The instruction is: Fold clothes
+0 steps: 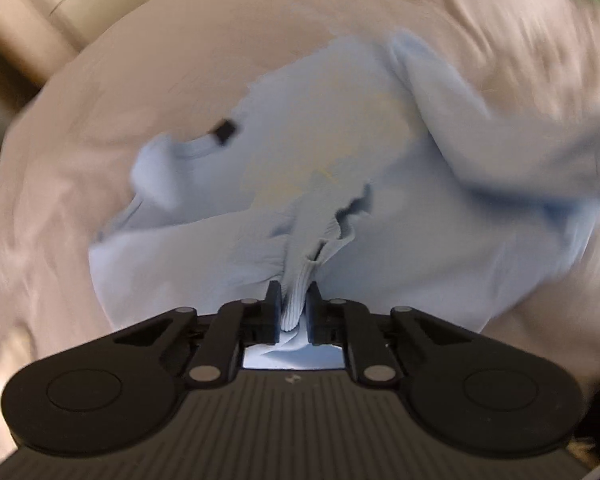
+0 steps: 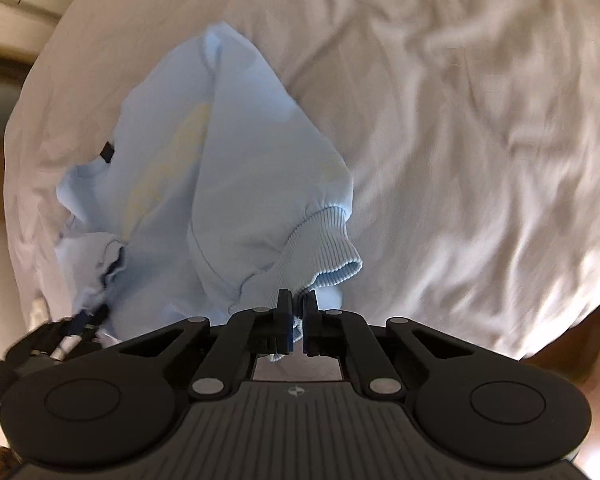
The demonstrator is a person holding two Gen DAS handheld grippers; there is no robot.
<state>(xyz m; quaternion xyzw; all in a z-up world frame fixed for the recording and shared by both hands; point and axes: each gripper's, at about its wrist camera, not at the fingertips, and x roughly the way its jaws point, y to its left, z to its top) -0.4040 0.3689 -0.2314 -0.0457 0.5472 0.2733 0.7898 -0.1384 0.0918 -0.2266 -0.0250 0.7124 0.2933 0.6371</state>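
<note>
Light-blue sweatshirt [image 2: 228,184], bunched in a heap on the white bedsheet [image 2: 480,140] and partly lifted off it, not yet spread flat. Left gripper [image 1: 294,300] clamped narrow on a gathered ribbed edge; right gripper [image 2: 296,312] pinched nearly closed on fabric just below the ribbed cuff [image 2: 324,248]. Risk: both grips look thin, so a hard pull apart could slip the knit free, or drag hidden layers and twist the garment.

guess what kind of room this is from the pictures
Probably a bedroom: a rumpled white bedsheet covers a mattress-like surface, a light blue sweatshirt lies on it for folding, and pale flooring shows beyond the edge.
</note>
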